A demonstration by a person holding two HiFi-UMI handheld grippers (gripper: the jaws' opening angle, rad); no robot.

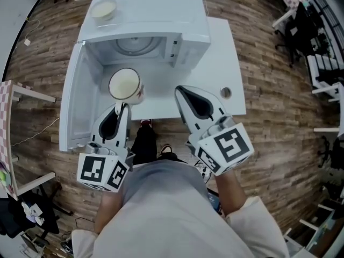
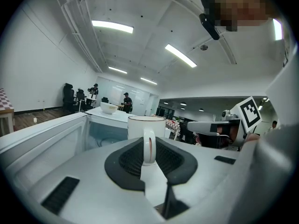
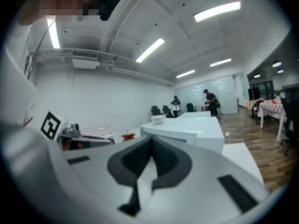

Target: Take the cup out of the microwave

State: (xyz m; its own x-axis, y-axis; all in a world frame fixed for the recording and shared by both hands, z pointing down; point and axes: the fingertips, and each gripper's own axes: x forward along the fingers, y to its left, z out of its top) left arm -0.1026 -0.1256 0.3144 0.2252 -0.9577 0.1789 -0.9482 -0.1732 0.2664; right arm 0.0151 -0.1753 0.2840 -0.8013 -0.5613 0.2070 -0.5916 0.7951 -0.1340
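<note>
The left gripper [image 1: 122, 109], held nearly level, pinches the handle of a white ceramic cup [image 1: 125, 85] in its fingers just outside the open white microwave [image 1: 161, 31]; the right gripper [image 1: 180, 92], fingers closed on nothing, hovers before the microwave's right side.

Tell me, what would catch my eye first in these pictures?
A white cup stands out first, pinched by its handle in the left gripper, just in front of the open microwave. The microwave sits on a white table with a bowl on its top. The right gripper hangs to the cup's right, shut and empty.
</note>
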